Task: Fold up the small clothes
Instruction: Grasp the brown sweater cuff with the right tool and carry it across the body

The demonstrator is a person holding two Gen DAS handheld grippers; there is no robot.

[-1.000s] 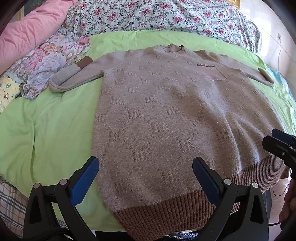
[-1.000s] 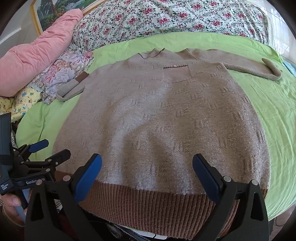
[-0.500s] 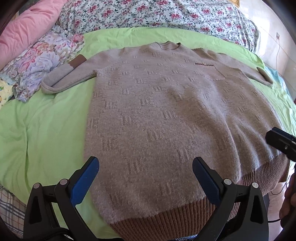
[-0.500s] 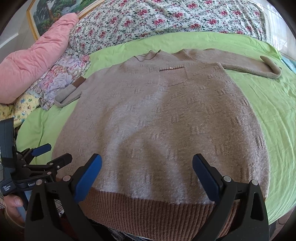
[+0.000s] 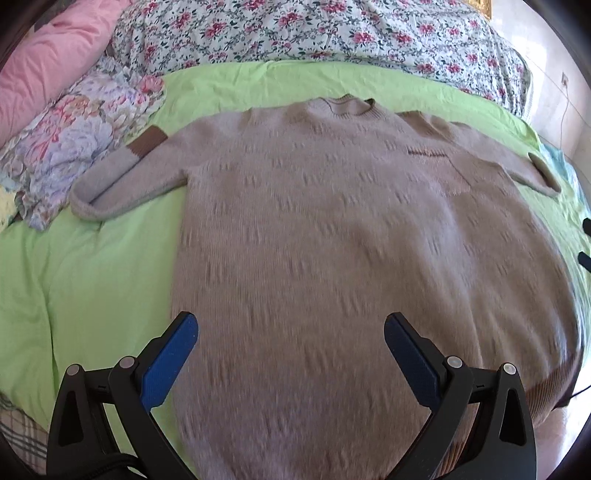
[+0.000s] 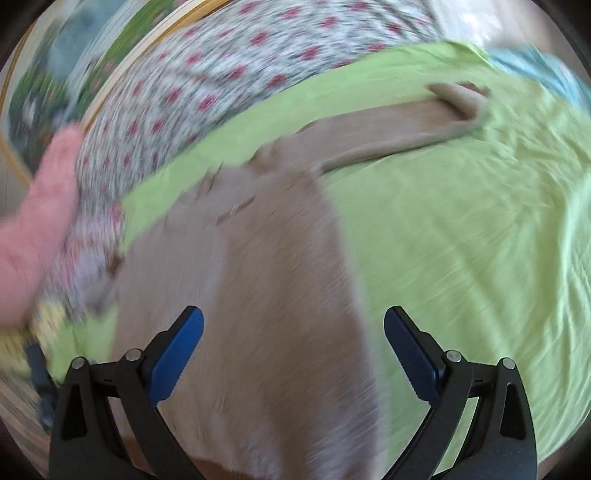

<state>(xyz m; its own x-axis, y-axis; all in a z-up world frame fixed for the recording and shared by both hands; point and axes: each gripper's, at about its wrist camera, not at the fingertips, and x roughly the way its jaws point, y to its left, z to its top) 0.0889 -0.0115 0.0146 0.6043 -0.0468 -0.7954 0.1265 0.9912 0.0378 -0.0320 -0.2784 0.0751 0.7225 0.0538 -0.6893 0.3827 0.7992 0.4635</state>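
A beige knit sweater [image 5: 332,240] with a brown ribbed hem lies flat, front up, on the green bedsheet [image 5: 92,266]. Its left sleeve [image 5: 122,181] is folded back, brown cuff showing; the right sleeve [image 6: 406,129] stretches out to the side. My left gripper [image 5: 290,343] hovers open over the sweater's lower body, nothing between its blue pads. My right gripper [image 6: 293,339] is open too, above the sweater's right side edge [image 6: 343,295], in a heavily blurred view. A tip of the right gripper [image 5: 585,240] shows at the left view's right border.
A floral quilt [image 5: 332,33] runs along the back of the bed. A pink pillow [image 5: 48,66] and bunched floral cloth [image 5: 85,136] sit at the back left. Bare green sheet [image 6: 480,258] spreads right of the sweater. A framed picture [image 6: 74,74] hangs behind.
Both grippers moved forward over the sweater, so the hem has dropped out of view. The right gripper swung quickly to the right, toward the outstretched sleeve, blurring its view. Both stayed open.
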